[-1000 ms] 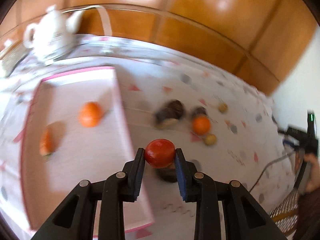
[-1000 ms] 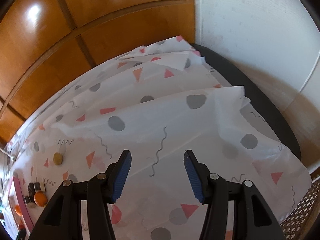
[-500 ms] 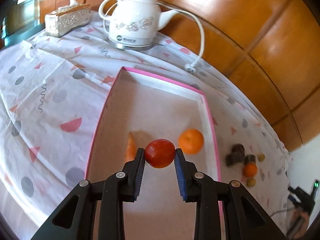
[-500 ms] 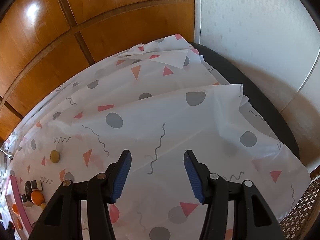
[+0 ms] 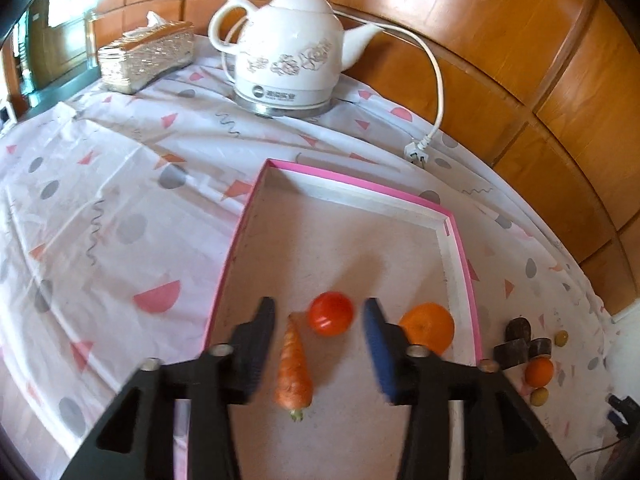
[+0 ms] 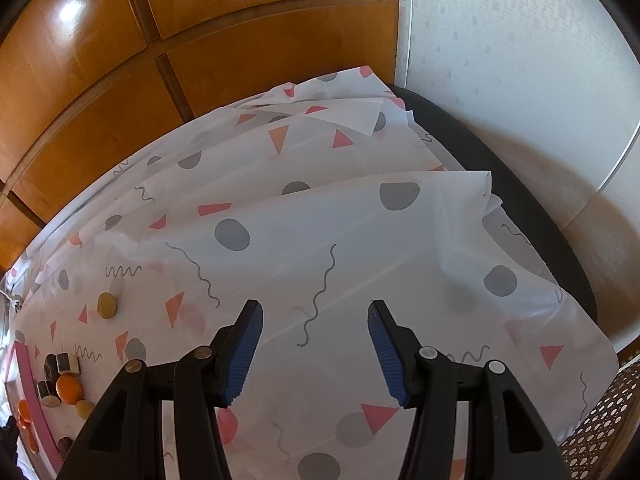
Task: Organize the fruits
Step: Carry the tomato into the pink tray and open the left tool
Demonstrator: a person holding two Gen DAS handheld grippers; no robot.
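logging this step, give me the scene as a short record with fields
tray: pink-rimmed tray on patterned tablecloth
in tray: tomato, carrot, orange
outside tray: small orange beside dark pieces
left hand-held gripper: jaws opening, tomato free between them, pads not touching
right hand-held gripper: open, nothing between the jaws
background: white kettle, tissue box

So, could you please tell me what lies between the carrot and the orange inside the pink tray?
The red tomato lies between the carrot and the orange, shown in the left wrist view.
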